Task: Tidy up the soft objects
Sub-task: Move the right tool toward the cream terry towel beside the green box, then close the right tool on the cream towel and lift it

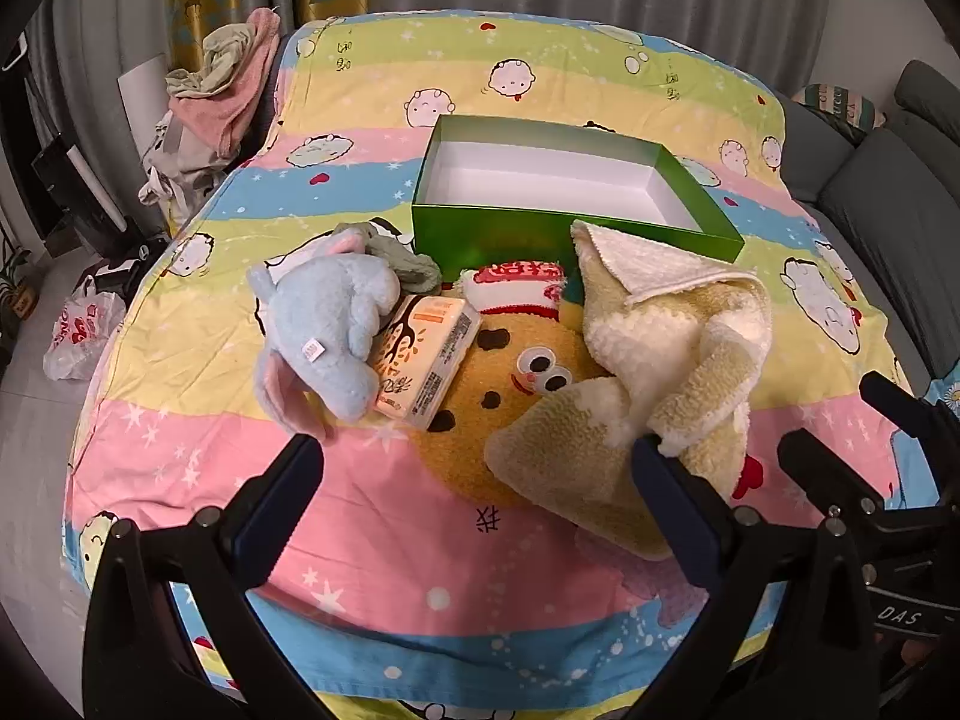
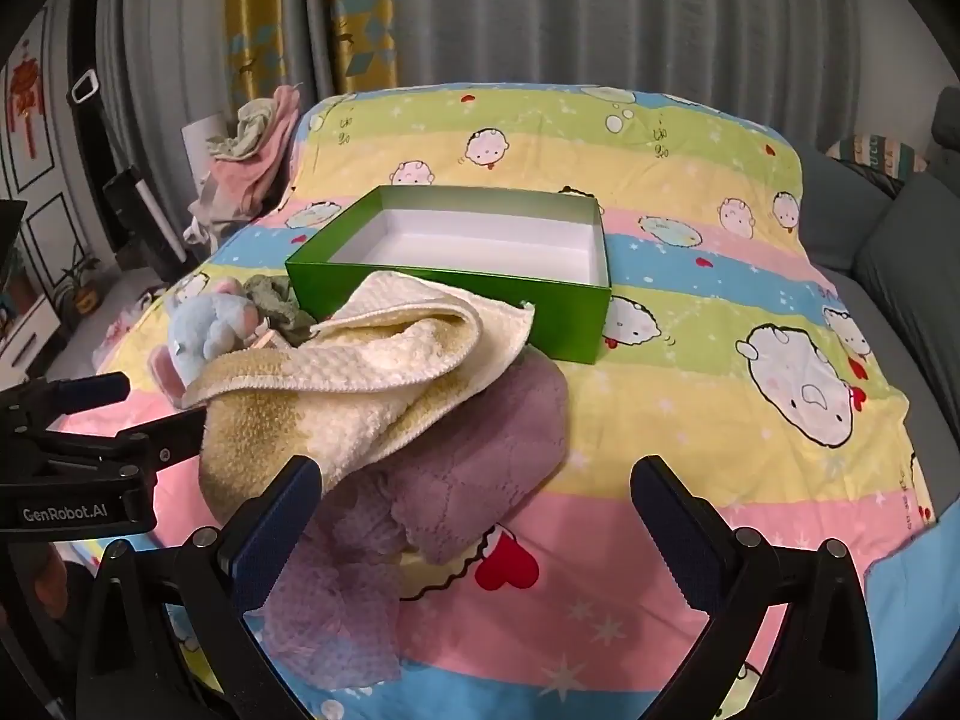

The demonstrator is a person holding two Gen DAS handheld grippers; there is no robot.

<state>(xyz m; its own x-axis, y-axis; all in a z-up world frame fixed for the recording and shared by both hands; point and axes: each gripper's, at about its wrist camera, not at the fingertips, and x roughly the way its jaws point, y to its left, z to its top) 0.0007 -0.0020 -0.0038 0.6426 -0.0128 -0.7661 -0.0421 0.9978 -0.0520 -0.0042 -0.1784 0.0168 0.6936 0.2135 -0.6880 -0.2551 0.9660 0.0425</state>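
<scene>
An open green box (image 1: 516, 234) with a white inside sits empty on the cartoon bedsheet; it also shows in the right wrist view (image 2: 540, 300). In front of it lie a blue plush elephant (image 1: 324, 324), a tissue pack (image 1: 429, 360), a round brown cookie plush (image 1: 504, 384), a grey-green cloth (image 1: 408, 264) and a cream-yellow towel (image 1: 672, 348). The towel (image 2: 372, 372) lies over a purple cloth (image 2: 480, 456). My left gripper (image 1: 474, 480) is open, its right finger touching the towel's edge. My right gripper (image 2: 474, 498) is open over the purple cloth.
A pile of pink and green clothes (image 1: 222, 84) lies at the bed's far left corner. A plastic bag (image 1: 78, 336) is on the floor at the left. A grey sofa (image 1: 882, 180) runs along the right. Curtains (image 2: 540, 12) hang behind.
</scene>
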